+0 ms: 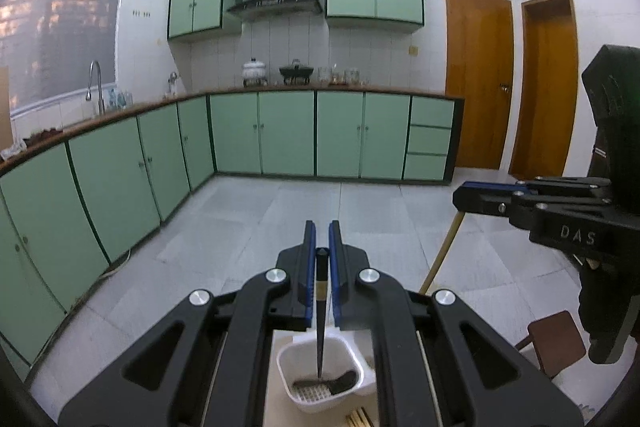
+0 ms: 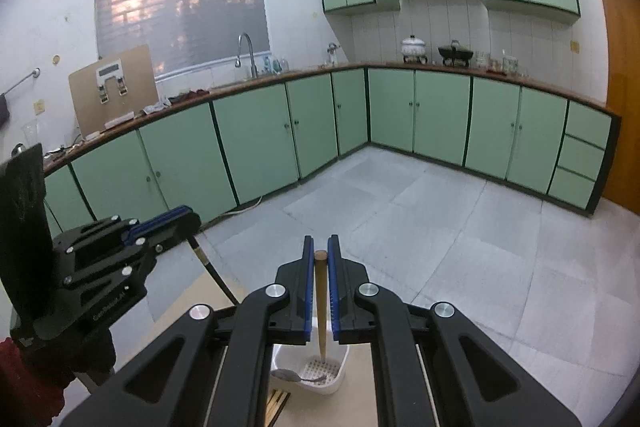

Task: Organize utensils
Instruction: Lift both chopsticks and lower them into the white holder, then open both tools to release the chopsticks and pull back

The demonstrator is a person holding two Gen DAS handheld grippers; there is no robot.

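Observation:
In the left wrist view my left gripper (image 1: 322, 227) is shut on a black chopstick (image 1: 321, 307) with a gold band. Its tip hangs down inside a white perforated utensil basket (image 1: 282, 363), where a dark utensil (image 1: 340, 381) lies on the bottom. At the right my right gripper (image 1: 460, 197) carries a tan wooden chopstick (image 1: 440, 255). In the right wrist view my right gripper (image 2: 321, 241) is shut on that tan chopstick (image 2: 321, 307), its tip over the same basket (image 2: 342, 367), which holds a metal spoon (image 2: 288, 375). My left gripper (image 2: 192, 219) with the black chopstick (image 2: 212, 271) shows at the left.
The basket stands on a pale table (image 2: 192, 303) with more chopsticks (image 2: 278, 401) lying just in front of it. A brown stool (image 1: 556, 343) stands to the right below. Beyond lie a grey tiled floor (image 1: 280, 211), green cabinets (image 1: 260, 131) and two wooden doors (image 1: 480, 79).

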